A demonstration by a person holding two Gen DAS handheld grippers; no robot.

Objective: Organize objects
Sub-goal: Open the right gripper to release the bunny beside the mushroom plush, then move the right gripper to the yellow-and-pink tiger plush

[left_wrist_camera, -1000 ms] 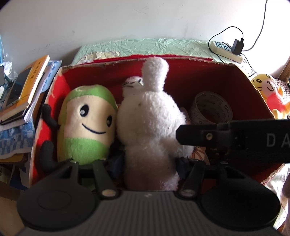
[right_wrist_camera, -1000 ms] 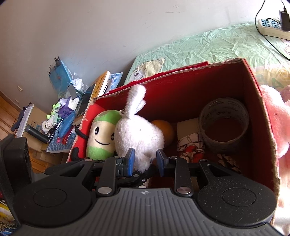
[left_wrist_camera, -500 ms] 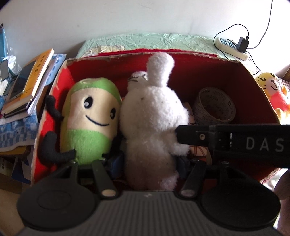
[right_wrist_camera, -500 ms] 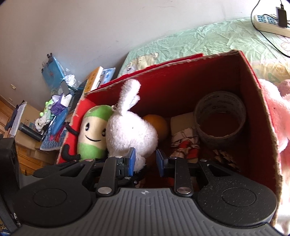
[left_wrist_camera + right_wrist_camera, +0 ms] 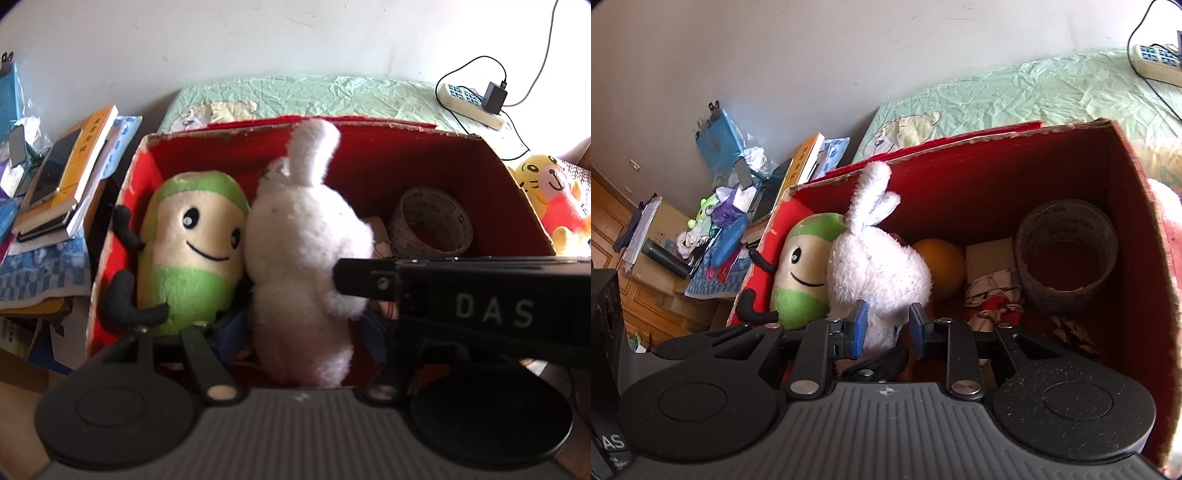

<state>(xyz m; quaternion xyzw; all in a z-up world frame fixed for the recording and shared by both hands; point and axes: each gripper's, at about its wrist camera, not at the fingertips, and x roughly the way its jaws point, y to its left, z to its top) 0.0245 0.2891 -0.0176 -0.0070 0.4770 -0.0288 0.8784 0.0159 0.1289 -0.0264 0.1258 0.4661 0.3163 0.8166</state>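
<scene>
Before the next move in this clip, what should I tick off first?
1. Left claw free of the white rabbit: not ok, jaws opening with the white rabbit between them.
2. Right claw has the white rabbit: ok, fur sits between its pads.
3. White rabbit inside the red box, beside the green plush: ok.
4. White rabbit resting on the box floor: cannot tell, hidden.
5. Tape roll clear of both claws: ok.

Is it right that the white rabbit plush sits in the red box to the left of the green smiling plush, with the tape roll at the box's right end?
Not quite. The white rabbit plush sits to the right of the green smiling plush, not the left, as the left wrist view shows. Both are in the red box, and the tape roll is at its right end.
</scene>
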